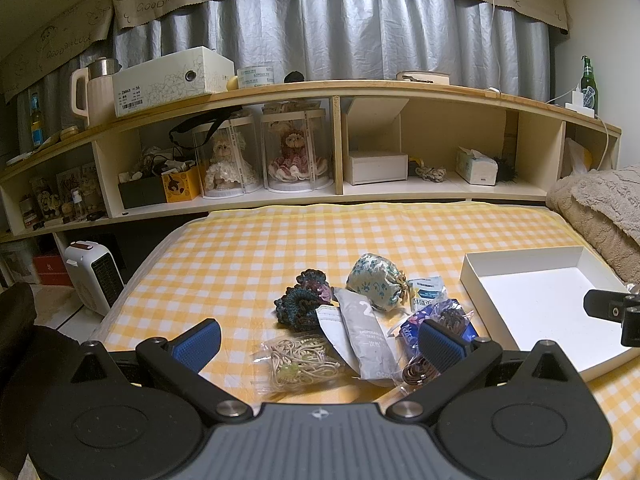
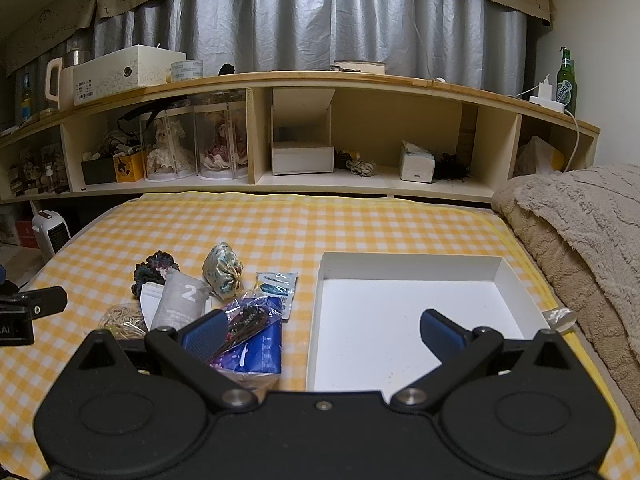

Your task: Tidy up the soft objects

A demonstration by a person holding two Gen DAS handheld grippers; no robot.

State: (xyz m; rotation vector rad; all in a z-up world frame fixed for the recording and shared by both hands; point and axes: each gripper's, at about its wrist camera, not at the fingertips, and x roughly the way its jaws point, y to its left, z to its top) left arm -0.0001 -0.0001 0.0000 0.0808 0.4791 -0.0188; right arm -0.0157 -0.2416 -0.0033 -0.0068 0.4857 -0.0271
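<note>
Nothing yet sorted: soft items, among them the floral pouch [image 1: 374, 282], are heaped mid-bed beside the empty white box [image 2: 408, 320] toward the bed's right edge, both hand-held grippers [image 1: 316, 340] [image 2: 336, 334] spread wide, empty; a first pick is judged next.

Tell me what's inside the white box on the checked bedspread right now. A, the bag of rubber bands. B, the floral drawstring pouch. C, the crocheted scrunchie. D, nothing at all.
D: the white box shows only its bare white floor, while the floral pouch, the bag of rubber bands and the crocheted scrunchie all lie in the pile on the bedspread to its left.
</note>
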